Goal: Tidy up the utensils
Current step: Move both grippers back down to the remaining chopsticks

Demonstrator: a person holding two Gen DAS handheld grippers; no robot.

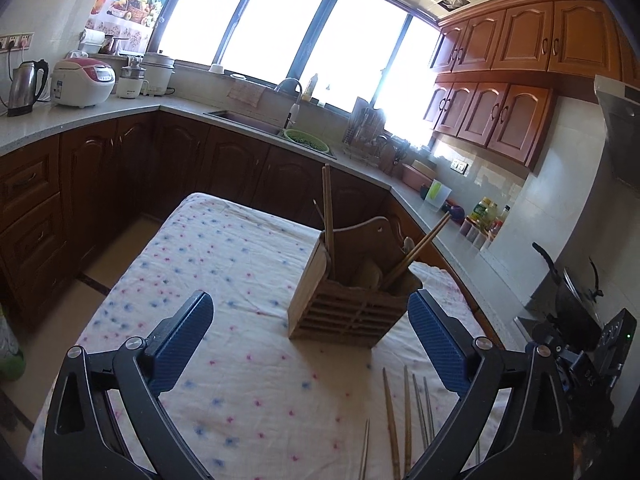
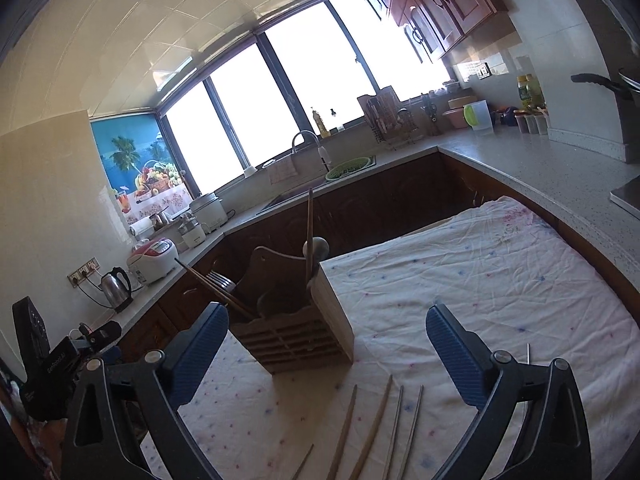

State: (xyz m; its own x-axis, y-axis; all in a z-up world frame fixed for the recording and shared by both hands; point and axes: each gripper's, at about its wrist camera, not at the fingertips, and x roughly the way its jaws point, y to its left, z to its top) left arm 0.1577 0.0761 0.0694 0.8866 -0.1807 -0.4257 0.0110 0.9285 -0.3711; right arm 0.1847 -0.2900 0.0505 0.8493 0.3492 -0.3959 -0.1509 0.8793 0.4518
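A wooden slatted utensil holder (image 1: 348, 300) stands on the cloth-covered table (image 1: 224, 264); it also shows in the right wrist view (image 2: 296, 336). Chopsticks and a spoon stick up out of it. Several loose chopsticks, wooden (image 1: 392, 424) and metal (image 1: 422, 416), lie on the cloth in front of the holder; they also show in the right wrist view (image 2: 376, 424). My left gripper (image 1: 312, 344) is open and empty, above the cloth just short of the holder. My right gripper (image 2: 326, 356) is open and empty, above the loose chopsticks.
Kitchen counters run around the table. A kettle (image 1: 24, 88) and rice cookers (image 1: 84, 80) stand at the left, a sink with a green colander (image 1: 306, 140) under the window, and bottles and cups (image 1: 484, 216) at the right. The other gripper's body (image 1: 592, 360) is at the right edge.
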